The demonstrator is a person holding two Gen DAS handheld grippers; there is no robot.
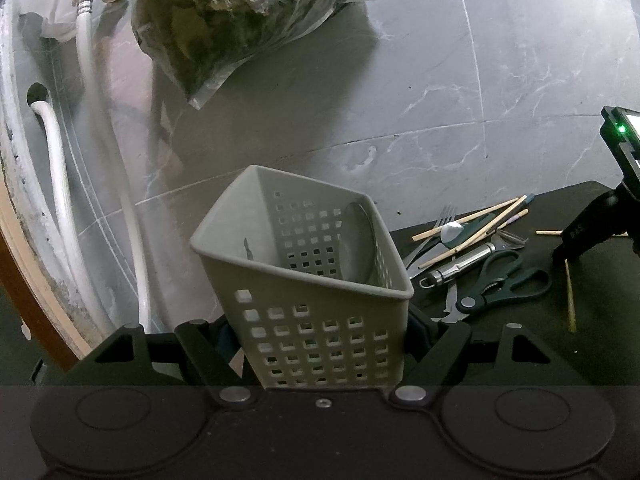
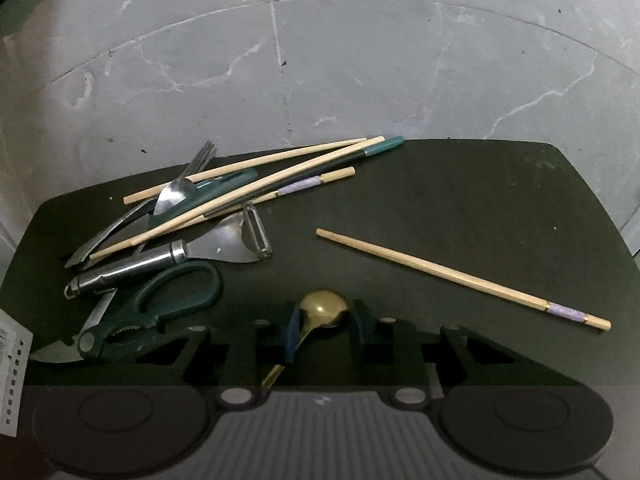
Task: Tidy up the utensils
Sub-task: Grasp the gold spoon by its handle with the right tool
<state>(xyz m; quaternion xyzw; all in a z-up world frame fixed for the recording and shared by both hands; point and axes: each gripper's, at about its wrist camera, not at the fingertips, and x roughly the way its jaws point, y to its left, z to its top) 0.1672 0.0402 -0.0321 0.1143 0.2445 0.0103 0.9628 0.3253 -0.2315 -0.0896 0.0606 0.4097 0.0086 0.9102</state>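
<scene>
My left gripper point(image 1: 324, 336) is shut on a grey perforated basket point(image 1: 312, 280), which tilts a little above the left end of the dark table point(image 2: 480, 200). In the right wrist view a gold spoon point(image 2: 324, 306) lies on the table with its bowl between the fingertips of my right gripper point(image 2: 328, 322). The left pad point(image 2: 294, 332) touches the spoon's neck and the other finger stands against the bowl's rim. To the left is a pile of utensils point(image 2: 224, 200): several chopsticks, a fork point(image 2: 200, 160), a silver spoon, a peeler point(image 2: 224, 244) and green-handled scissors point(image 2: 160, 304).
One chopstick point(image 2: 460, 276) lies apart at the right of the table. Grey marble floor surrounds the table. White hoses point(image 1: 92, 120) and a plastic bag of greens point(image 1: 248, 12) stand to the basket's far left. The basket's corner point(image 2: 12, 360) shows at the left edge.
</scene>
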